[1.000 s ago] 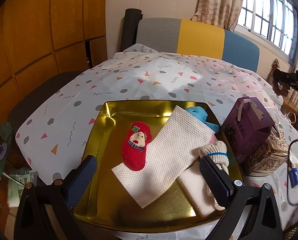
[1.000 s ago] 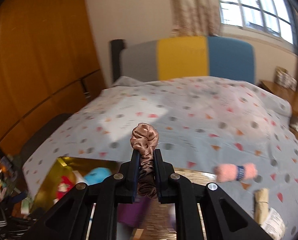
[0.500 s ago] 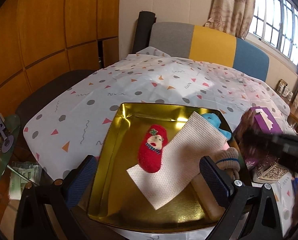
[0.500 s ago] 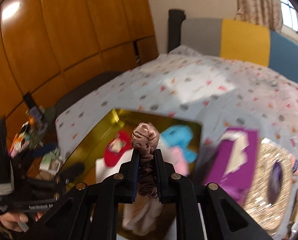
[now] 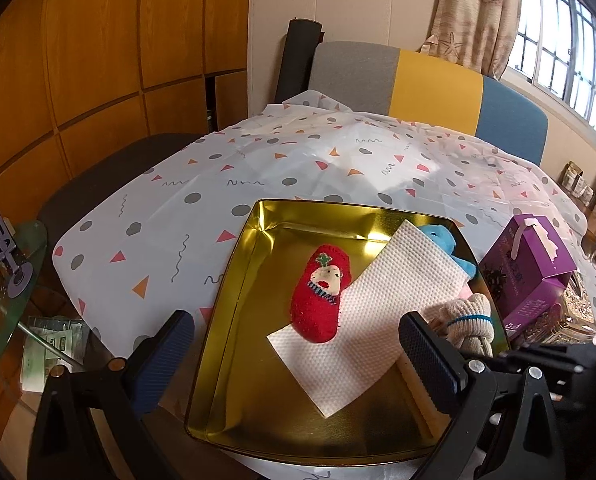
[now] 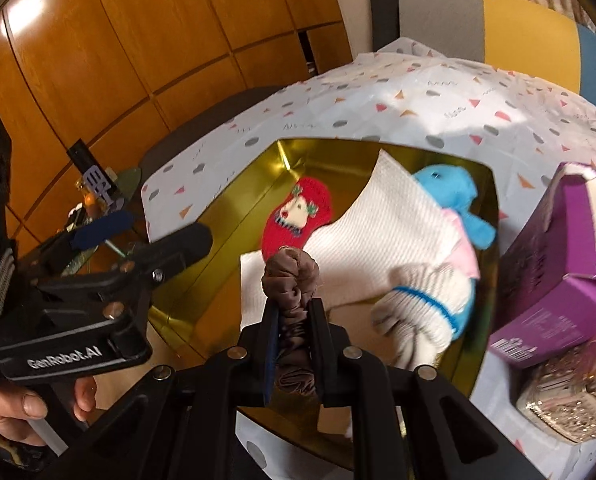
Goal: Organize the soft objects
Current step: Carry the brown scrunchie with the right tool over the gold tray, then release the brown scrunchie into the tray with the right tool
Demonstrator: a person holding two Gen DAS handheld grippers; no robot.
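A gold tray (image 5: pixel 233 280) (image 6: pixel 225 216) holds a red sock with a face (image 5: pixel 320 298) (image 6: pixel 298 210), a white paper towel (image 5: pixel 362 320) (image 6: pixel 382 236), a blue plush toy (image 5: pixel 444 240) (image 6: pixel 454 196) and a rolled cream glove with a blue band (image 5: pixel 468 320) (image 6: pixel 422 300). My right gripper (image 6: pixel 291 312) is shut on a brown satin scrunchie (image 6: pixel 290 276), above the tray's near side. My left gripper (image 5: pixel 293 344) stands open with nothing between its fingers, over the tray's near left; it shows at the left of the right wrist view (image 6: pixel 145 236), in a hand.
A purple box (image 5: pixel 526 268) (image 6: pixel 558 264) and a glittery gold case (image 5: pixel 566 316) (image 6: pixel 570 396) sit right of the tray. The patterned tablecloth (image 5: pixel 338 168) spreads behind. A grey, yellow and blue chair back (image 5: pixel 426 76) stands at the far edge; clutter lies low on the left.
My right gripper swung left and down with the scrunchie, from facing the open table to hovering over the tray. The left gripper barely shifted; the right tool now shows at its right edge.
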